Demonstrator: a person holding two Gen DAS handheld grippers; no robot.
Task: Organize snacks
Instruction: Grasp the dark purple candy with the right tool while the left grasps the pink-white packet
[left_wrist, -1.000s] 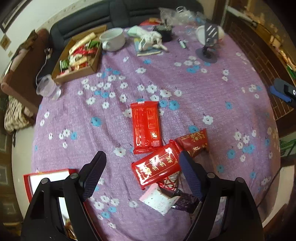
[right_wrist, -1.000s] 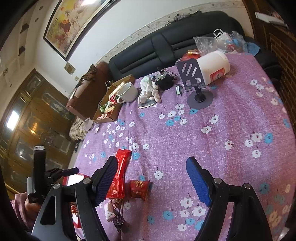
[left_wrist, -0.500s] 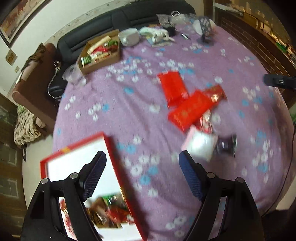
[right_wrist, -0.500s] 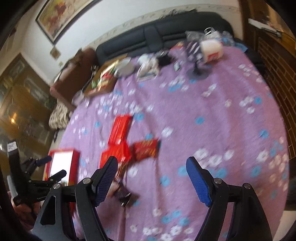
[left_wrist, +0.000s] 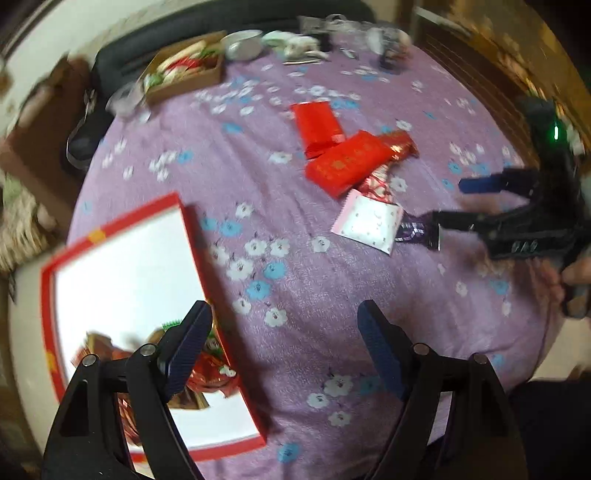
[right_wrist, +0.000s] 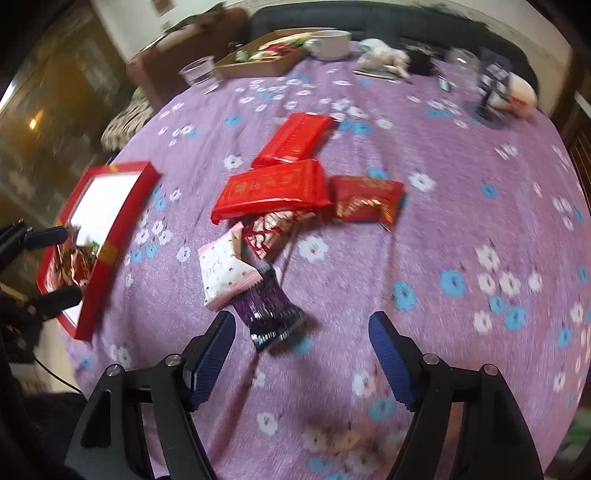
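A pile of snack packets lies mid-table: two long red packets, a small red-gold one, a pink-white one and a dark purple one. They also show in the left wrist view, with the pink-white packet at the right. A red-rimmed white box with several snacks in its near corner sits at the table's left edge. My left gripper is open and empty at the box's right rim. My right gripper is open and empty, just short of the purple packet.
The purple flowered tablecloth covers a round table. At the back stand a cardboard tray of snacks, a white bowl, a clear cup, a phone stand and clutter. A dark sofa lies behind.
Both grippers have swung fast. The left one pulled back and left to the red box. The right one dropped down and closer to the snack pile. Both stayed open.
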